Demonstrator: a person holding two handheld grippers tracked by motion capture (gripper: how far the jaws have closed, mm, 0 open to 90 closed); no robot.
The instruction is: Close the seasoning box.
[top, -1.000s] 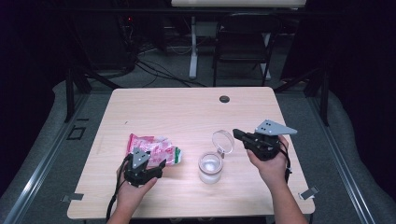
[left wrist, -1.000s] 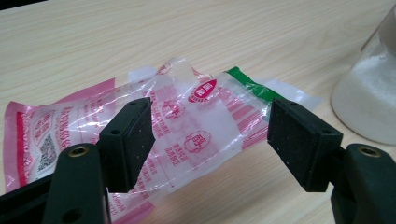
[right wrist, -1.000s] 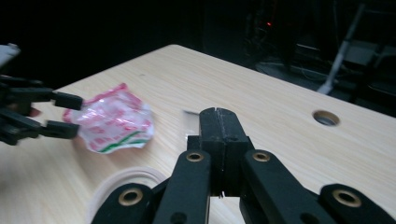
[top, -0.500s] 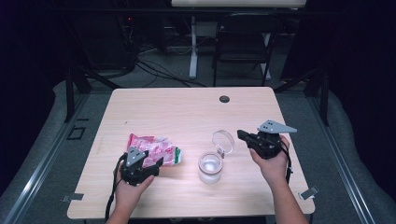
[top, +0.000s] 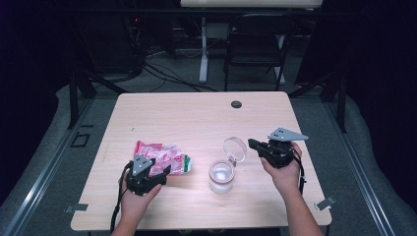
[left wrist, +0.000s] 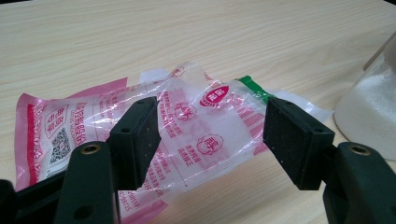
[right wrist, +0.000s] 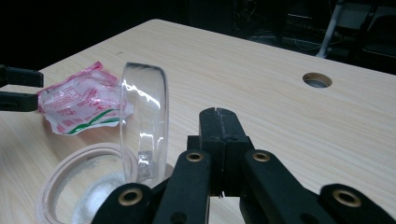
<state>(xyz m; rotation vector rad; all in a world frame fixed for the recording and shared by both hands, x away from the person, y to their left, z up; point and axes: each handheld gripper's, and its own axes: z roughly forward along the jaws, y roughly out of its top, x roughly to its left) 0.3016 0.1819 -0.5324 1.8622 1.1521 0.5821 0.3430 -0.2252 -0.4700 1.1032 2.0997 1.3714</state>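
Observation:
A crumpled pink and clear plastic bag point(top: 162, 157) lies at the table's front left. My left gripper point(top: 164, 173) sits low over its near end. In the left gripper view the bag point(left wrist: 196, 126) runs between the two pads. The jaws have just been closing, with a gap still showing on the right side, so the left gripper point(left wrist: 217, 135) is open. A glass jar point(top: 221, 176) holding white powder stands at the front middle, its hinged lid point(top: 234, 147) raised. My right gripper point(top: 252, 143) is shut on nothing, its tip point(right wrist: 219, 116) just right of the lid point(right wrist: 142, 126).
A round cable hole point(top: 236, 104) lies near the table's far edge. A folding chair point(top: 255, 44) and cables stand on the floor beyond the table. The jar's side point(left wrist: 369, 107) rises close to the right of the bag.
The right gripper has sunk a little beside the jar's lid. The left hand has stayed over the bag.

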